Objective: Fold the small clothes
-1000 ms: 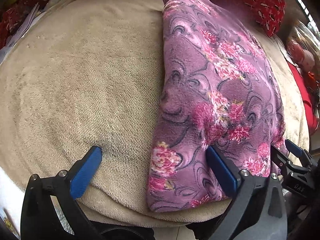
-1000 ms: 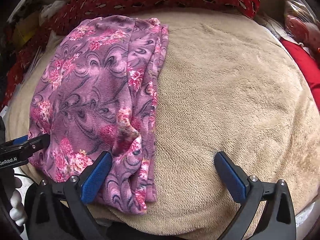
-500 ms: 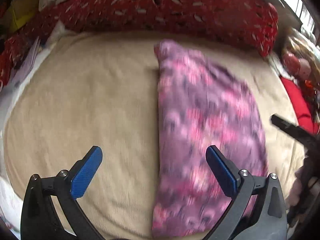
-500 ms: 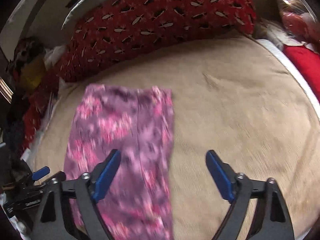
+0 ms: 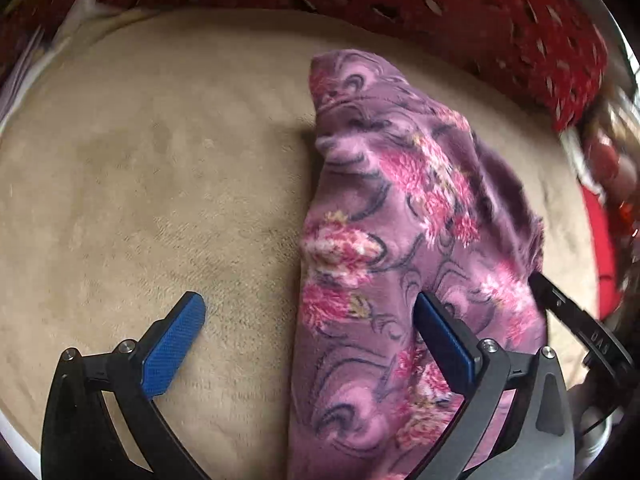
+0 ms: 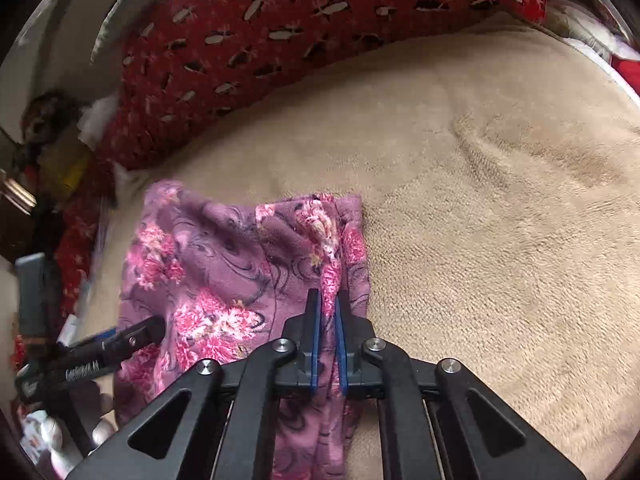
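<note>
Purple floral garment (image 6: 224, 280), long axis 6-to-12 o'clock, pinched by right gripper (image 6: 328, 320); left gripper (image 5: 308, 340) spread; no label fully legible.

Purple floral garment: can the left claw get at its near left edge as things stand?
Probably yes. The left claw is open and already straddles that edge of the purple floral garment, with only bare beige blanket beside it. The right claw pinches the opposite edge.
</note>
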Motion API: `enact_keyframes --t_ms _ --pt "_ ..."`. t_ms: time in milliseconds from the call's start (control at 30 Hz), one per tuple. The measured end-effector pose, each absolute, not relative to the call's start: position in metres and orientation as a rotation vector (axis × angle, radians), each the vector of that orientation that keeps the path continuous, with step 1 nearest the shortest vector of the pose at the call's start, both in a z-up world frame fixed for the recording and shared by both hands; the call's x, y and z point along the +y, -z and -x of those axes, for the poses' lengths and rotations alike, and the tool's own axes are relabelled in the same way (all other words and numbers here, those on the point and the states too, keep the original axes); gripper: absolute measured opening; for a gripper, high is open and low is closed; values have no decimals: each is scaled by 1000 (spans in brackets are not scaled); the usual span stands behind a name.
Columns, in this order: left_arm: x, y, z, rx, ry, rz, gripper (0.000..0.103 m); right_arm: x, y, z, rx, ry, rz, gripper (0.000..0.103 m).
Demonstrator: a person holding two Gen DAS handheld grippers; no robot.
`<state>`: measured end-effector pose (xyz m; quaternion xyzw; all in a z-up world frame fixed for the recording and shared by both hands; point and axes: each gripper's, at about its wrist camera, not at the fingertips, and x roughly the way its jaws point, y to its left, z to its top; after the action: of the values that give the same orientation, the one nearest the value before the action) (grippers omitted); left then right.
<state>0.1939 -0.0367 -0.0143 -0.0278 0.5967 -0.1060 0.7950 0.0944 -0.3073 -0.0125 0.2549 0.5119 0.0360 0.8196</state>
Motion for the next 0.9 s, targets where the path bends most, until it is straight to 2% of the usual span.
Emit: enact_keyframes --t_ms 167,200,233,267,333,367,500,567,600,800,900 --pt "-22 -17 -161 1174 247 45 103 -299 -32 -68 995 -178 -483 17" --pt "-20 -15 -152 1178 246 62 103 -297 -36 -62 977 -199 -472 23" --pt "-22 -7 -147 1204 247 58 103 -292 -36 -56 970 -206 -448 34" --pt "-24 0 -145 1229 241 42 103 -286 -30 -52 989 -194 -403 41" --pt "-29 16 -141 1294 229 4 103 -275 -1 -54 1137 -136 -286 41" --pt "-26 13 -137 1290 224 23 103 -274 5 -51 1150 -131 -286 41" --pt "-17 -9 -112 1211 191 -20 103 -282 -22 -30 1108 -90 -320 46" --pt "-19 -5 -100 1216 168 -69 103 -276 -17 -17 1154 -83 -253 57" --pt "-18 -2 -94 1221 164 -82 103 -275 -10 -14 1190 -60 -218 58" --pt "-15 -20 -58 1148 141 -159 103 -279 -37 18 1154 13 -214 61" --pt "-11 -30 -35 1106 135 -186 103 -269 -54 34 1127 30 -154 75"
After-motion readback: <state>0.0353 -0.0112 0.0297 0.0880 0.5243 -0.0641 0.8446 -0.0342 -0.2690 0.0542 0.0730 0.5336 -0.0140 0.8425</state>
